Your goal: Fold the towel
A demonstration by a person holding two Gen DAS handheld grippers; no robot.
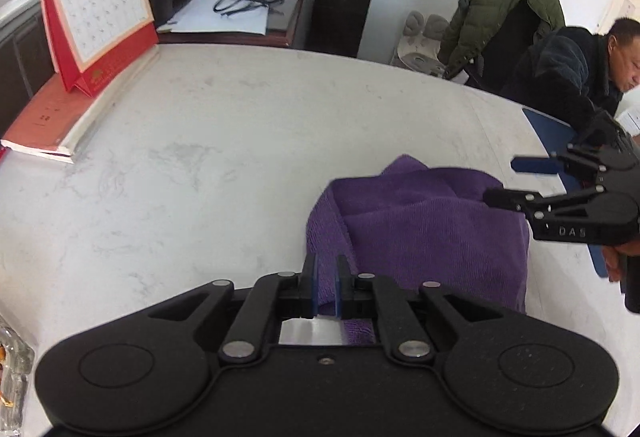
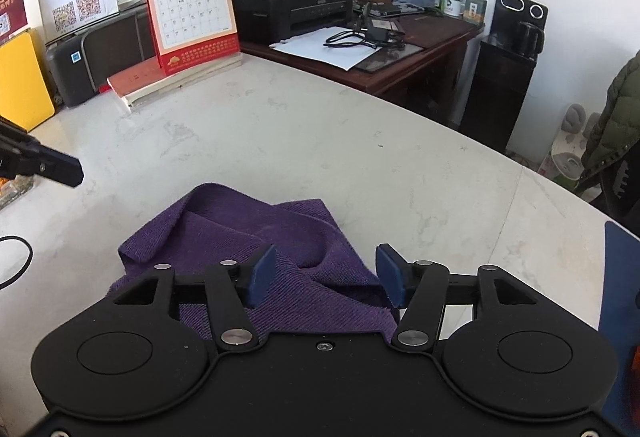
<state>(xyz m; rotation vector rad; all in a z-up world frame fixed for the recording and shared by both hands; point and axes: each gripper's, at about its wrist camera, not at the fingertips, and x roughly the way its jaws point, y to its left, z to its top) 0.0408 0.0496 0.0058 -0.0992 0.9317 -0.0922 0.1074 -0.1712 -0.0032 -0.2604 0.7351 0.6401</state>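
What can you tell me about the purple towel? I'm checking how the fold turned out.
The purple towel is a soft, ribbed-weave cloth lying folded in loose, uneven layers on the white marble-look table, with one far corner flipped over and puckered edges. The right claw hangs open above its near right part, pads apart and not pressing. The left claw stands slightly open at its left edge.

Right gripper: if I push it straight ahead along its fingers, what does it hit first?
Most likely the rumpled purple terry towel, lying directly between and beyond the right gripper and its open jaws. Past it is only the white marble tabletop. Depth is unclear.
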